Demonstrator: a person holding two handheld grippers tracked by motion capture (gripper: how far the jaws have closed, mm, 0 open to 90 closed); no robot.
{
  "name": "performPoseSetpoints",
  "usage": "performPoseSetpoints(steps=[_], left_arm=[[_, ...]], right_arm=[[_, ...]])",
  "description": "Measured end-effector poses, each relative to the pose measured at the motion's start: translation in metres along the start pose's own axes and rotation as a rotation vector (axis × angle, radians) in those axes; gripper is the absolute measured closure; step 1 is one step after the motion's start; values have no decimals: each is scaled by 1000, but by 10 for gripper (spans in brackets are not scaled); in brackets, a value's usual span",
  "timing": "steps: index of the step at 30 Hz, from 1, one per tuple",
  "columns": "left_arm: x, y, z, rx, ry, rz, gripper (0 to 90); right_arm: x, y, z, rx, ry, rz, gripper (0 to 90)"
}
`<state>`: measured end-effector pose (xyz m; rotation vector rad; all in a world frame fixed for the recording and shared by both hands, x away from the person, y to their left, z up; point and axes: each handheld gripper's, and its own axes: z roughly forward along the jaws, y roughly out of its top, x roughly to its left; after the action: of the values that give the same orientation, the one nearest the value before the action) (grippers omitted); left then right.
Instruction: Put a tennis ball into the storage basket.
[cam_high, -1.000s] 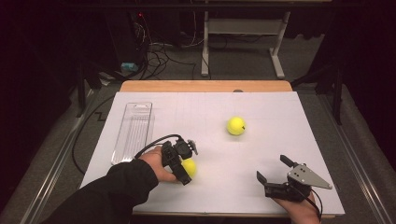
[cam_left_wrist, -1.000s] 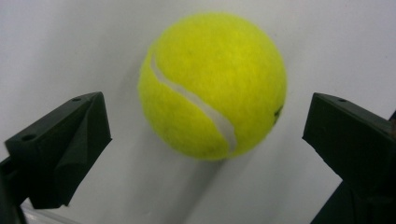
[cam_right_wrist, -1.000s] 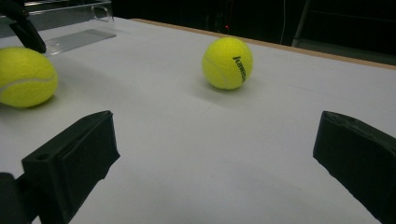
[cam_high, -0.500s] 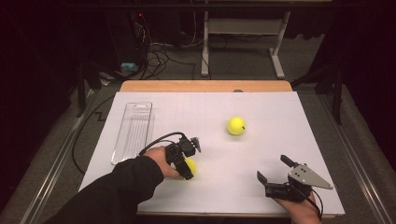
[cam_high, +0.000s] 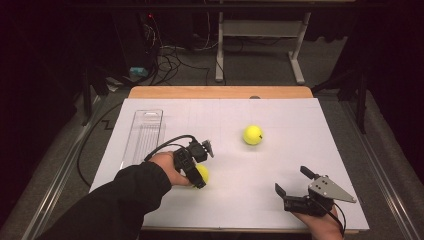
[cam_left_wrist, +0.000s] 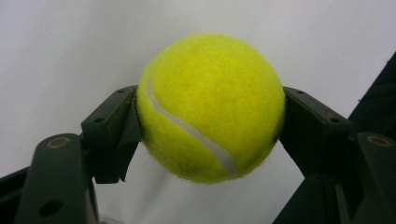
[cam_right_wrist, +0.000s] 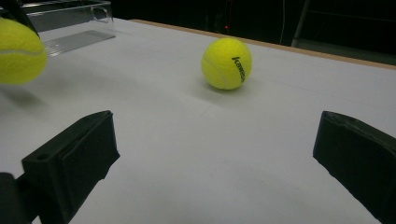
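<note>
The left gripper (cam_high: 200, 176) has just closed on one tennis ball (cam_left_wrist: 210, 107) near the bench's (cam_high: 300, 125) front, while the second ball (cam_high: 253, 135) waits mid-bench and the right gripper (cam_high: 295, 182) hangs wide, empty.

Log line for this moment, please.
left gripper: shut on near ball, lifted | right gripper: open, idle | far ball: on table
</note>
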<state>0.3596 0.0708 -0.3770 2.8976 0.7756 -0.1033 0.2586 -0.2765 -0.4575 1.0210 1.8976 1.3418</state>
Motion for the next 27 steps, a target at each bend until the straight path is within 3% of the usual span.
performPoseSetpoints(steps=[13, 27], left_arm=[[12, -6, -34, -14, -5, -26, 268], [42, -22, -69, -26, 16, -92, 268]], right_arm=[[0, 0, 0, 3, -2, 0, 0], [0, -1, 0, 5, 0, 0, 0]])
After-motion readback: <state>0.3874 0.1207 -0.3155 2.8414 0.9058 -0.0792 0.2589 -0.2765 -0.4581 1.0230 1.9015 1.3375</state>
